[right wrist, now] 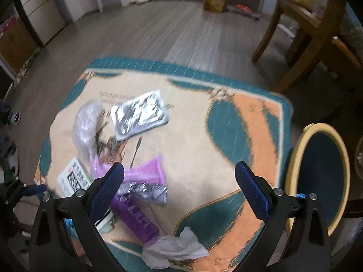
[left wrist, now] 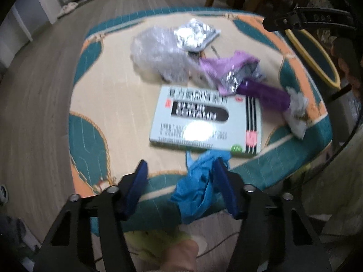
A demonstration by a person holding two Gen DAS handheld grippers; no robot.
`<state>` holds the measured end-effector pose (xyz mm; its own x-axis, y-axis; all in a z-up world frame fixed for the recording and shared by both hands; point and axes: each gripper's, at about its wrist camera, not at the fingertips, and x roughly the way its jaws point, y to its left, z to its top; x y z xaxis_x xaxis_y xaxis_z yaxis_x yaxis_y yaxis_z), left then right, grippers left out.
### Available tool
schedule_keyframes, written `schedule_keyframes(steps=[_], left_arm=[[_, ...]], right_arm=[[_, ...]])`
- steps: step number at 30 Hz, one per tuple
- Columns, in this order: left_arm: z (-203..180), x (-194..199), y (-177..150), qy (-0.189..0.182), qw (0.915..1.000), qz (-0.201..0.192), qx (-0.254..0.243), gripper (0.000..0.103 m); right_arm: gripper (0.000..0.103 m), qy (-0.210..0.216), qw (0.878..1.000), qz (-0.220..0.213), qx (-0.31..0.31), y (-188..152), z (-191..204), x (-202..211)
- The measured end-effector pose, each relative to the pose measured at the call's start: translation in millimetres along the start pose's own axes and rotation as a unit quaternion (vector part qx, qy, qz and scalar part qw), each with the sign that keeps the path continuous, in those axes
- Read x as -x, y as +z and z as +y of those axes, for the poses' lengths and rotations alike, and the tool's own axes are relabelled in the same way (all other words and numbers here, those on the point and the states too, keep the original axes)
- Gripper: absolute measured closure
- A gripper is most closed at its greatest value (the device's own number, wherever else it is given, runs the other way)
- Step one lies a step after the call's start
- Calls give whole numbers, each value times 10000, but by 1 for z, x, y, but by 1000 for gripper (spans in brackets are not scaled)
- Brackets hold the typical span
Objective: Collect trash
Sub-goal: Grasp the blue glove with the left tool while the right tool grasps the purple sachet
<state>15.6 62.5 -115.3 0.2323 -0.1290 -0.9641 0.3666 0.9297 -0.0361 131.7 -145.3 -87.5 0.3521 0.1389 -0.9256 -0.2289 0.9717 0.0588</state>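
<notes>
A crumpled blue glove-like scrap (left wrist: 195, 188) lies at the near edge of the patterned table (left wrist: 109, 95). My left gripper (left wrist: 181, 179) straddles it; the right pad touches it, the left pad stands apart, so the jaws are open. Beyond lie a pale medicine box (left wrist: 204, 122), a purple tube (left wrist: 265, 93), a purple wrapper (left wrist: 224, 63), a silver foil pack (left wrist: 195, 34), a clear plastic bag (left wrist: 156, 52) and a white tissue (left wrist: 297, 113). My right gripper (right wrist: 179, 166) hangs wide open above the table, its left finger over the purple wrapper (right wrist: 147, 172) and tube (right wrist: 138, 219), holding nothing.
A round bin with a yellow rim (right wrist: 295, 158) stands just off the table's right side. A wooden chair (right wrist: 306, 34) is behind it. Grey wood floor (right wrist: 158, 27) surrounds the table. A hand (left wrist: 179, 256) shows below the left gripper.
</notes>
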Motion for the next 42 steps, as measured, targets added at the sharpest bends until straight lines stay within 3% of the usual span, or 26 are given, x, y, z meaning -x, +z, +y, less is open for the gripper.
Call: schedule_keyframes(steps=[2,3,8,11,19,24,30,38,42], left_arm=[[0,-2,0,-159,9999,64,20,64],[0,-1,0,-208,9998,65,36,78],[-9,3,0,-125,9997,30,-218,85],[-15,11,2,-97,9993,-58,-358,86],[-15,61,25,-45,9953,-923,-292,87],[-12,65,36,-8,9946,-1016,-213,87],[-11,67,44,39,9938,-1092,-190,87],[-9,76,48,124,9913,-1291,-244,86],[-5,77,49,141,9911,-1311,-168,86]], right_arm=[[14,162,9996,225,-70,-3,0,-10],[18,247,9991,317,-147,-4,-1,-14],[33,692,9951,550,-432,-9,2,-27],[35,928,9923,628,-522,-11,10,-32],[35,1300,9852,681,-892,-7,23,-45],[37,1305,9832,824,-976,-5,28,-61],[101,1716,9782,603,-1000,0,32,-56],[103,1557,9815,356,-1058,6,24,-40],[103,1715,9738,312,-1461,6,8,-35]])
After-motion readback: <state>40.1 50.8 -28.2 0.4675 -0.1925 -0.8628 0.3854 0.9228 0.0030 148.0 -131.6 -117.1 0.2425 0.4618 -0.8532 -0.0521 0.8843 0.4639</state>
